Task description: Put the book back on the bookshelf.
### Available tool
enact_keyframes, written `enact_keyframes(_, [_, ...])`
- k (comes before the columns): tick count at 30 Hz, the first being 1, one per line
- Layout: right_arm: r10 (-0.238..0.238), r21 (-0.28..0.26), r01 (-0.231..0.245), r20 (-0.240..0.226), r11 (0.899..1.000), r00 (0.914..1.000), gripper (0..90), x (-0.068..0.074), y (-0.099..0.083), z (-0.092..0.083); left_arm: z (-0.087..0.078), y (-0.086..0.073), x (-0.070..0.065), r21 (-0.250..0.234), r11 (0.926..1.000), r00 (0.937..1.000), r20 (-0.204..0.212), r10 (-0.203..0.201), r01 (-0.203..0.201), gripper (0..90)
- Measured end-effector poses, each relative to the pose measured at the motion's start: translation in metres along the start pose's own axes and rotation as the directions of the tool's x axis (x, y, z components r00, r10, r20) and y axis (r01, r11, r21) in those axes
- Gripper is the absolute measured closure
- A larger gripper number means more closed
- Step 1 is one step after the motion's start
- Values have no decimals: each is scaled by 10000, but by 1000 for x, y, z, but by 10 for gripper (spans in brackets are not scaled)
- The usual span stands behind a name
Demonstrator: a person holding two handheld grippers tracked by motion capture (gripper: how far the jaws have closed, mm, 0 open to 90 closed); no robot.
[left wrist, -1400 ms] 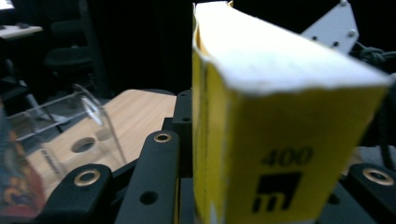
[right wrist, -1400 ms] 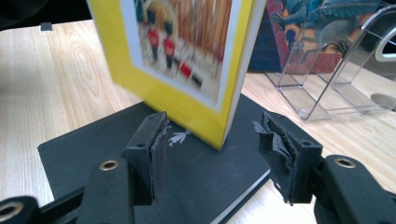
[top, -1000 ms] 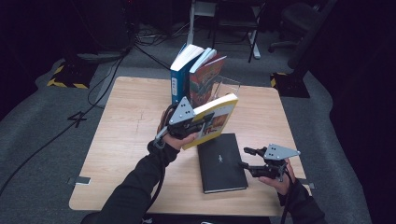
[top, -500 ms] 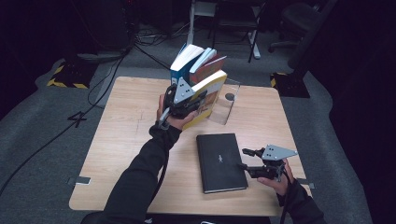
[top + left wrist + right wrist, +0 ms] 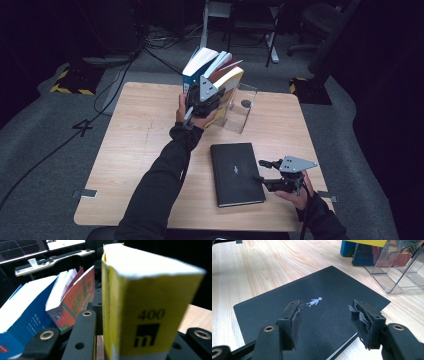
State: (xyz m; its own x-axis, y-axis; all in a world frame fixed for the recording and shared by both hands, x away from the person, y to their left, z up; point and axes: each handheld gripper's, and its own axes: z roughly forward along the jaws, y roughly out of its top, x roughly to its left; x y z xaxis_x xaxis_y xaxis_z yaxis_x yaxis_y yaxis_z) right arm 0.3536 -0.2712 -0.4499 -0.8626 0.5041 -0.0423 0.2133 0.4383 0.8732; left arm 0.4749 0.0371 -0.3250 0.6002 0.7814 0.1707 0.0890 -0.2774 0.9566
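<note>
A pale wood-grain table [image 5: 130,130] is set on grey carpet in a dark room, with cables and chair legs behind it.

The left gripper [image 5: 202,97] is held at the far side of the table, and a thick yellow book [image 5: 140,310] is clamped between its jaws. In the left gripper view, the book's rough-cut white page block, its matte yellow spine and a black printed mark are seen directly ahead of the jaws. To the left of those jaws, a blue book [image 5: 22,312] and an orange patterned book [image 5: 77,300] are seen leaning with fanned pages. In the high view, a clear plastic stand [image 5: 240,107] is seen just right of that gripper.

The right gripper [image 5: 324,315] is held with its jaws spread and nothing between them. Directly beyond them lies a flat black notebook [image 5: 317,315]. Worn, torn pads [image 5: 297,315], fine scratches and a small white figure on the matte cover are resolved in the right gripper view. In the high view, the notebook's plain rectangular outline is shown lying just left of that gripper.
</note>
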Motion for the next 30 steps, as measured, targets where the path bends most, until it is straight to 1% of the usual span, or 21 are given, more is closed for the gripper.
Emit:
enact_keyframes(6, [20,80,-20,-28,10000,10000,418,0,-1,2,14,6,3,-216,9994,9996,3,-281,281,749])
enact_keyframes(7, [10,98,-10,-41,10000,10000,418,0,-1,2,14,6,3,-216,9994,9996,3,-281,281,749])
enact_keyframes(11, [27,140,-27,-63,9999,10000,418,0,-2,3,26,11,7,-360,9990,9996,18,-281,282,749])
enact_keyframes(13, [3,146,-2,-85,9999,10000,418,0,-2,3,32,11,8,-445,9986,9995,139,-270,276,749])
enact_keyframes(15, [13,140,-12,-83,9999,10000,418,0,-2,3,38,11,8,-459,9987,9997,167,-194,202,749])
enact_keyframes(17, [19,135,-18,-94,9999,10000,418,-1,-2,3,45,11,8,-441,9990,9999,135,-105,111,749])
enact_keyframes(22, [13,129,-11,-82,9999,10000,418,-1,-2,3,62,13,7,-406,9991,9999,-21,-135,134,749])
enact_keyframes(23, [13,129,-11,-82,9999,10000,418,-1,-2,3,62,13,7,-406,9991,9999,-21,-135,134,749])
enact_keyframes(26, [33,136,-31,-120,9999,9999,418,-1,-2,6,71,13,4,-448,9989,9997,-209,-161,151,749])
enact_keyframes(30, [-85,200,91,-279,9998,9996,418,2,0,10,84,13,-3,-527,9984,9990,-408,-202,180,747])
